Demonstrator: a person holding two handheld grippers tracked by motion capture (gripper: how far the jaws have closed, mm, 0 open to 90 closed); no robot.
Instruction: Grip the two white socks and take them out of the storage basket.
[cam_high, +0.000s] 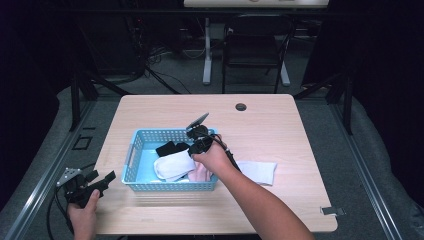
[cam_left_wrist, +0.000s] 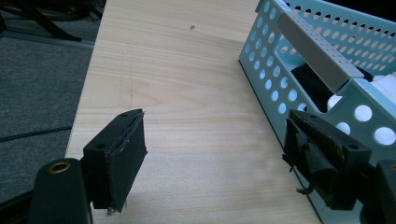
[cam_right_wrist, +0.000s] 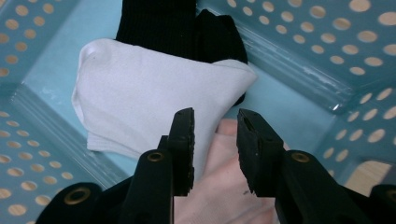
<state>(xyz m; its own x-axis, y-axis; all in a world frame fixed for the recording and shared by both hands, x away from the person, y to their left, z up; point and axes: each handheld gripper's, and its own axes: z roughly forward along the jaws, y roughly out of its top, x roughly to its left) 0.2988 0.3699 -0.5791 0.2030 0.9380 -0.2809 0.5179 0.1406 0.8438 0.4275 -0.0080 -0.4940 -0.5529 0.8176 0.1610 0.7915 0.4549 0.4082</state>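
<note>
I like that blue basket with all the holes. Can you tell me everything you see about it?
The light blue plastic basket is rectangular, its walls dotted with round holes, with a grey bar handle at one end. It sits upright on the pale wooden table. Inside lie a folded white sock, a black sock and a pale pink sock. The right gripper reaches into it, jaws apart above the socks.

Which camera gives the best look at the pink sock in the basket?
The right gripper view: the pink sock lies close, right under its jaws. The high view shows a small bit beside the hand.
</note>
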